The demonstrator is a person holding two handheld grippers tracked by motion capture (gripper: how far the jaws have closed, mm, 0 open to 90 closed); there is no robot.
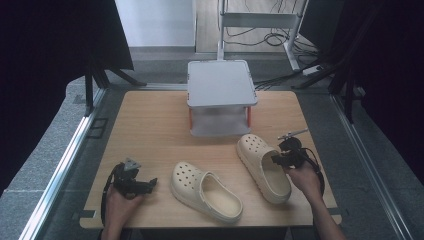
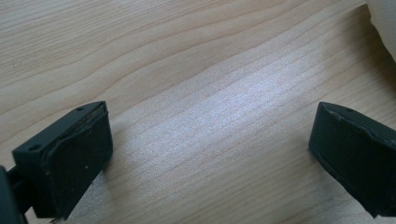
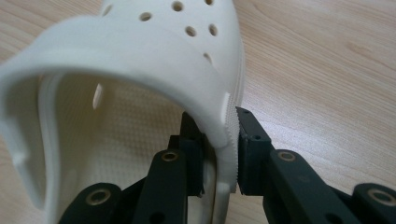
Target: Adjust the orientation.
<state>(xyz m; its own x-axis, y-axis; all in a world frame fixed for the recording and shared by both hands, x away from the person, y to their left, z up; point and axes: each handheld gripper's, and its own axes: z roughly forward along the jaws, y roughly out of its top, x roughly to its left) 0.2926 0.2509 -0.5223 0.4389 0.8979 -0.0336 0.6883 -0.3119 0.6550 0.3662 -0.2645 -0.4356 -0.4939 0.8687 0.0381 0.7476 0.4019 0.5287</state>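
right clog point(image 1: 263, 167): cream all over, round holes dotted across the toe cap; inside, a fine pebbled footbed of the same cream point(image 3: 140, 121)
left clog point(image 1: 205, 191): matching cream, the same dotted holes on the toe
right claw point(image 3: 219, 154): matte black, with brass-coloured rivets at the links
left claw point(image 2: 210, 154): black, dull pads with a few pale specks
table point(image 1: 150, 130): light wood, honey-toned, with long wavy grain lines
small rack point(image 1: 221, 82): pale grey top tray and lower shelf, orange-red posts between them
floor point(image 1: 55, 135): grey, speckled
rails point(image 1: 60, 167): silver metal strips along both sides of the table
curtains point(image 1: 45, 60): black
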